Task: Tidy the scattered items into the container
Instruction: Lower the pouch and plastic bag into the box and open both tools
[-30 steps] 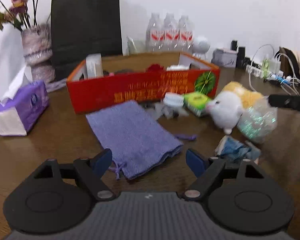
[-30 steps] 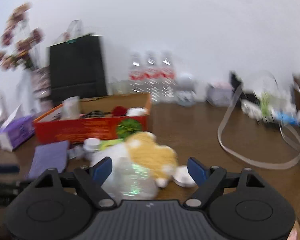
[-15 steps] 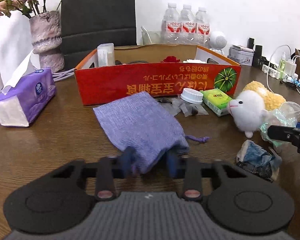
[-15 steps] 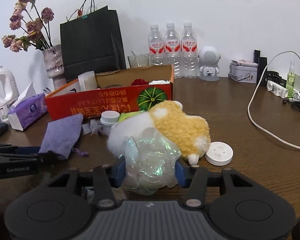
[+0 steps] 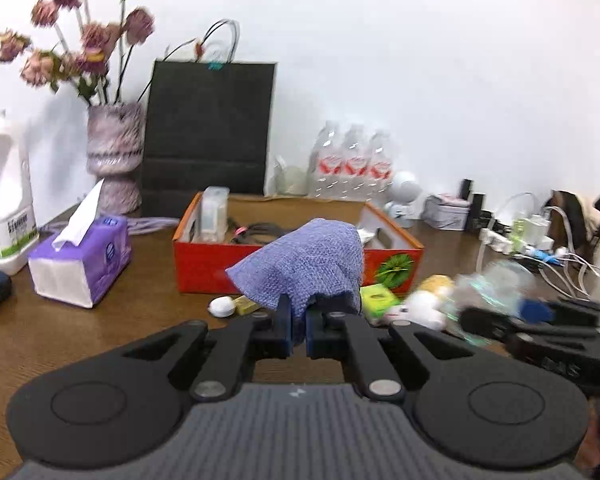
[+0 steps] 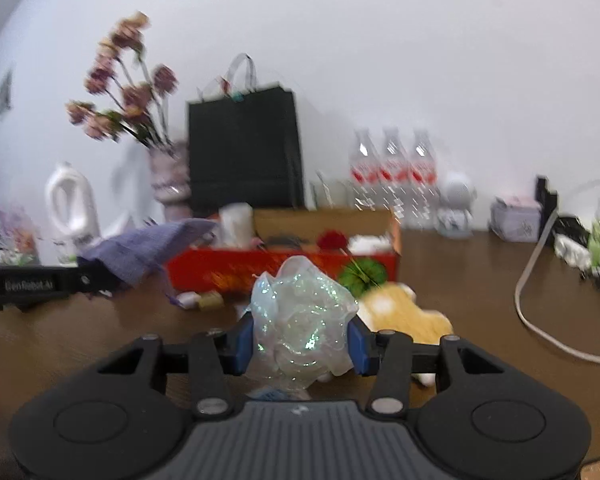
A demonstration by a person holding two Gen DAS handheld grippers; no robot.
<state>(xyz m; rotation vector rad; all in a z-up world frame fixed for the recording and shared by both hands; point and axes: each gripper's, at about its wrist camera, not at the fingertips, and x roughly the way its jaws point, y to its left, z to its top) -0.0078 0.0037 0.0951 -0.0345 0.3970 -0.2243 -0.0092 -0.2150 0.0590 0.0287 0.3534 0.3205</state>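
Observation:
My left gripper (image 5: 298, 326) is shut on a purple knit pouch (image 5: 306, 266) and holds it up in front of the red cardboard box (image 5: 204, 268). My right gripper (image 6: 302, 338) is shut on a crumpled iridescent plastic wrap (image 6: 300, 322), lifted above the table. The box (image 6: 236, 268) holds cables, a white carton and a red flower. The pouch (image 6: 148, 246) and left gripper show at the left of the right wrist view. A white and yellow plush toy (image 5: 420, 304), a green packet (image 5: 378, 300) and a small white item (image 5: 222, 306) lie before the box.
A purple tissue pack (image 5: 82, 258), a white jug (image 5: 4, 200), a flower vase (image 5: 114, 156) and a black paper bag (image 5: 210, 136) stand left and behind the box. Water bottles (image 5: 354, 164) and cables with a power strip (image 5: 532, 240) are at the back right.
Both grippers have risen from the table, the left lifting the purple pouch, the right lifting the plastic wrap. A second ago both were open above these items.

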